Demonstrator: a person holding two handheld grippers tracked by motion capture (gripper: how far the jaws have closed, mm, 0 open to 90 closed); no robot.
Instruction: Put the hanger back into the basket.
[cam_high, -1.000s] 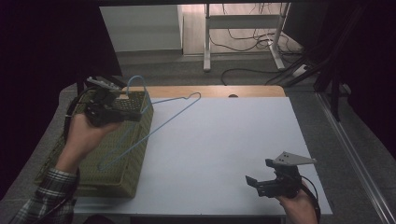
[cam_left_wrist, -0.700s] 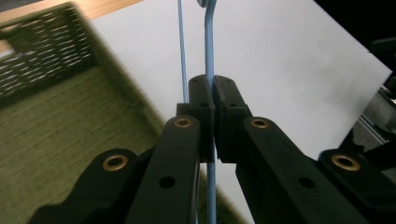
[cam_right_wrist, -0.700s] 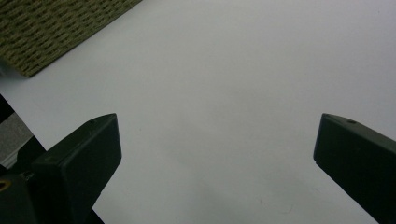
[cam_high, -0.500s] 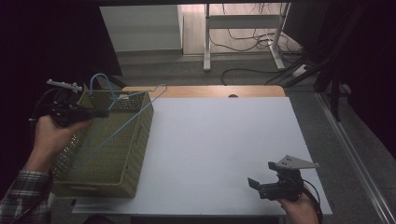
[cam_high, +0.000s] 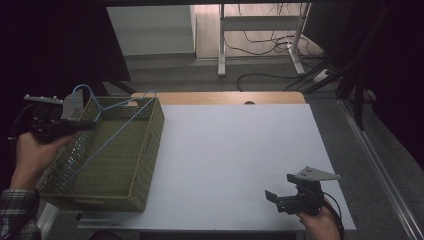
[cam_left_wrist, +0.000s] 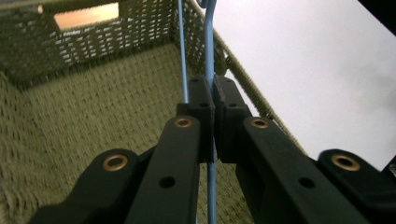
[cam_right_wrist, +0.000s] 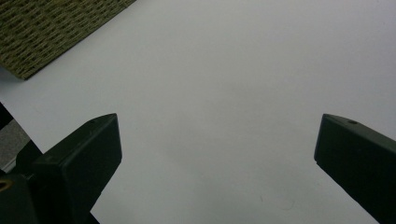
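Thin light-blue wire hanger (cam_high: 107, 137) slanting across woven basket (cam_high: 145, 165); left gripper (cam_left_wrist: 214, 100) jaws clenched on it; right gripper (cam_high: 272, 196) jaws released.

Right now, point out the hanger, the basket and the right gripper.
hanger (cam_left_wrist: 209, 51), left gripper view, blue wire above the jaws
basket (cam_high: 150, 145), high view, right wall
right gripper (cam_high: 274, 199), high view, between its fingertips

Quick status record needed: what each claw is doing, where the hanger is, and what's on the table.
left claw: shut on the blue wire hanger
hanger position: over the woven basket, lower end inside it
right claw: open, holding nothing, above the white table
basket: at the table's left edge
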